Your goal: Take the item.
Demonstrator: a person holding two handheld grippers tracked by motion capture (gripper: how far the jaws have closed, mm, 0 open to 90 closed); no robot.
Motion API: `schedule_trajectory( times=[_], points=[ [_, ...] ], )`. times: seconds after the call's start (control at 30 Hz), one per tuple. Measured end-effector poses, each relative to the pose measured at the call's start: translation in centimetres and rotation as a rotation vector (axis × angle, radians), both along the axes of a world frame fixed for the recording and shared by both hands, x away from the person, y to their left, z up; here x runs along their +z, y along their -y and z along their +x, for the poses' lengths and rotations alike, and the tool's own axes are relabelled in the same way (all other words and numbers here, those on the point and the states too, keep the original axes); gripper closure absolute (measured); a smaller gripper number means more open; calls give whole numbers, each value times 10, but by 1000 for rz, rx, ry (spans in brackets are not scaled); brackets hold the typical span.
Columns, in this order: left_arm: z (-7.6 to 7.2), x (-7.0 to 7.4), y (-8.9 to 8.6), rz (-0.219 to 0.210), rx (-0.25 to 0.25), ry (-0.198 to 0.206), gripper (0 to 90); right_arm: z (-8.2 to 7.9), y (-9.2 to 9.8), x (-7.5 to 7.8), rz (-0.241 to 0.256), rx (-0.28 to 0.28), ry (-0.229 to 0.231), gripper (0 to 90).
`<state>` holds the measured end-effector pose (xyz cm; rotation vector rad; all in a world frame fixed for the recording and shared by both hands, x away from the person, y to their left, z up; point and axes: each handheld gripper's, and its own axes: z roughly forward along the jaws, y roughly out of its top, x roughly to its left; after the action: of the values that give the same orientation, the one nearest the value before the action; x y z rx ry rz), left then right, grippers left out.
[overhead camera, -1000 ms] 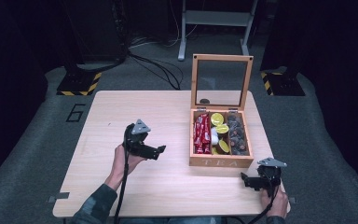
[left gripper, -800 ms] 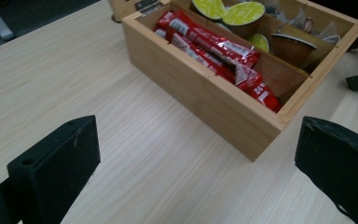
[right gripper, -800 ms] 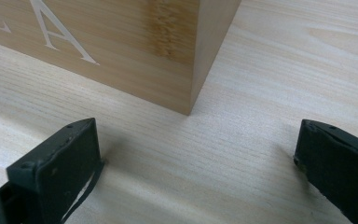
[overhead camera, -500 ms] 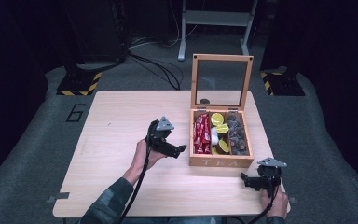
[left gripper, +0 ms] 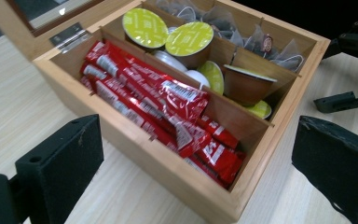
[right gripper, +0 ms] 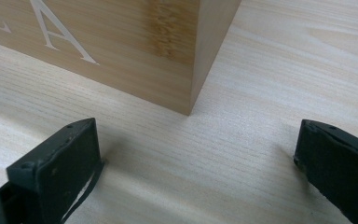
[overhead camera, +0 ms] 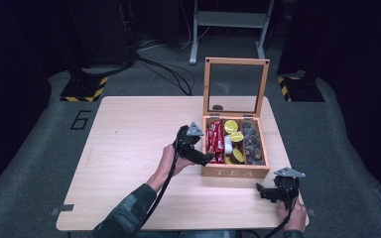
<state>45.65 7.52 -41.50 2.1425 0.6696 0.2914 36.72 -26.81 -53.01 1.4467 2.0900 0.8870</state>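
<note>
A wooden tea box [overhead camera: 235,172] marked TEA stands open on the table's right half, its glass lid [overhead camera: 235,88] upright. Red sachets [left gripper: 158,100] fill its left compartment, yellow-lidded capsules [left gripper: 189,39] the middle one, and tea bags [left gripper: 223,21] the right one. My left gripper [overhead camera: 207,159] hovers at the box's left wall, open, with the box [left gripper: 168,163] between its jaws and nothing held. My right gripper [overhead camera: 262,192] rests near the table's front right corner, open, facing the box's front right corner [right gripper: 189,93].
The light wooden table [overhead camera: 139,129] has bare room on its left half. Dark floor surrounds it, with cables [overhead camera: 163,69] and a white stand [overhead camera: 228,20] behind. Yellow-black striped plates [overhead camera: 87,89] lie on the floor at both back corners.
My left gripper has travelled right across the table, from the middle to the tea box's left side. My right gripper has stayed put.
</note>
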Motion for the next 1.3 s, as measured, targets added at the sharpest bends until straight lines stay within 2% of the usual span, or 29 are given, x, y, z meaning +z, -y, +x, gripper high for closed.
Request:
schedule_trajectory(
  times=[0.67,0.8,1.3],
  points=[
    [9,-8,57,20,-95,-11,79,0,0,0,0,0,1,0],
    [11,-10,70,35,-119,-6,135,0,0,0,0,-1,0,0],
    [15,-24,92,82,-137,-23,243,0,0,0,0,0,0,0]
  ],
)
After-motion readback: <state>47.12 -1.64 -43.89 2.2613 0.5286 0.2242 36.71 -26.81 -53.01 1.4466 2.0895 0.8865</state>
